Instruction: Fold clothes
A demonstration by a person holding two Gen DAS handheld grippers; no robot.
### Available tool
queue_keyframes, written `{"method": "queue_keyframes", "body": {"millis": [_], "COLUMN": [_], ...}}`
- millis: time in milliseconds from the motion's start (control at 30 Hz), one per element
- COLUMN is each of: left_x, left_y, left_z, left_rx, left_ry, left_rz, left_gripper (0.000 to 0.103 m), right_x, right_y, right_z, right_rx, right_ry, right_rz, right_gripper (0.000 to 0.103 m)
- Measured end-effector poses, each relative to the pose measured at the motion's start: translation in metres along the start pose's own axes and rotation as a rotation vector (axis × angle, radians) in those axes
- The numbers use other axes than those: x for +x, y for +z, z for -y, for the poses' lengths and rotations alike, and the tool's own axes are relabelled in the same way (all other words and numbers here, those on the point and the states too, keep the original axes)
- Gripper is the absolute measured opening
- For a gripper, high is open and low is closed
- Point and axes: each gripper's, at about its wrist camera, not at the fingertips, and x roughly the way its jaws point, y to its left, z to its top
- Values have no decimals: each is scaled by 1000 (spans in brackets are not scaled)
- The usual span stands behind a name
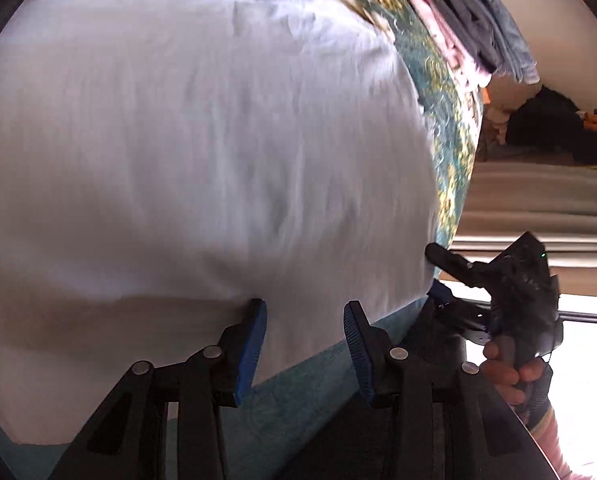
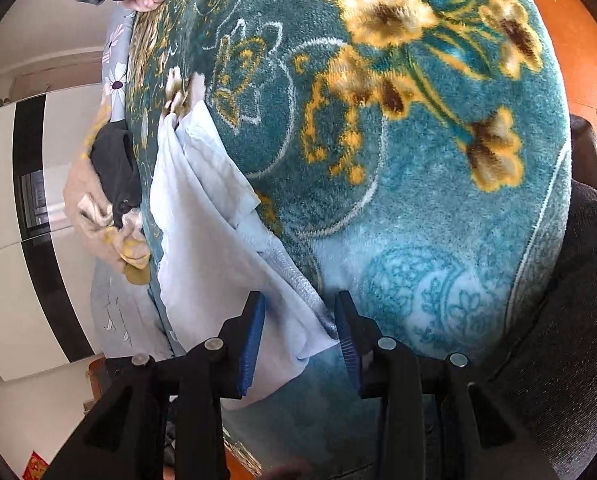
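On the teal floral blanket: pale garment spread flat, both grippers at its near hem.

The white garment (image 1: 202, 152) lies open across the blanket (image 2: 418, 200), presumably smoothed so a fold can start from the hem. The left gripper (image 1: 304, 344) sits at the near edge of the cloth with its jaws apart; the left pad touches or just overlaps the hem, nothing clamped. The right gripper (image 2: 300, 336) straddles the garment's corner by the ribbed hem, jaws apart, cloth lying between them but not pinched; likely lined up to take that corner. A stack of folded clothes (image 1: 478, 28) (pink, grey, denim-blue) rests at the far edge of the blanket, well apart, probably the finished pile. Loose dark and beige items (image 2: 110, 200) lie off the blanket's side edge. No containers in view.
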Motion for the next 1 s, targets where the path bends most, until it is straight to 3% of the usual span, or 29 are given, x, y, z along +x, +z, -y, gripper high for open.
{"method": "queue_keyframes", "body": {"millis": [233, 367, 600, 733, 800, 833, 1000], "left_x": [2, 6, 5, 4, 4, 5, 7], "left_y": [-3, -9, -13, -15, -15, -15, -16], "left_z": [-6, -1, -1, -6, -7, -8, -10], "left_rx": [-82, -72, -74, -88, -92, -93, -102], "left_ry": [-33, -16, -22, -46, -56, -60, -85], "left_rz": [-10, -23, -19, -12, -12, -13, -14], "left_gripper": [44, 44, 44, 44, 44, 44, 44], "right_x": [3, -5, 4, 4, 8, 10, 1], "right_y": [-7, -15, -6, -1, -4, -6, -12], "right_z": [3, 6, -2, -8, -17, -22, -54], "right_rx": [16, 38, -5, -16, -54, -79, -187], "right_ry": [33, 90, 4, 15, 1, -21, -86], "right_rz": [3, -7, 10, 32, 20, 22, 82], "right_gripper": [37, 37, 37, 37, 29, 14, 8]}}
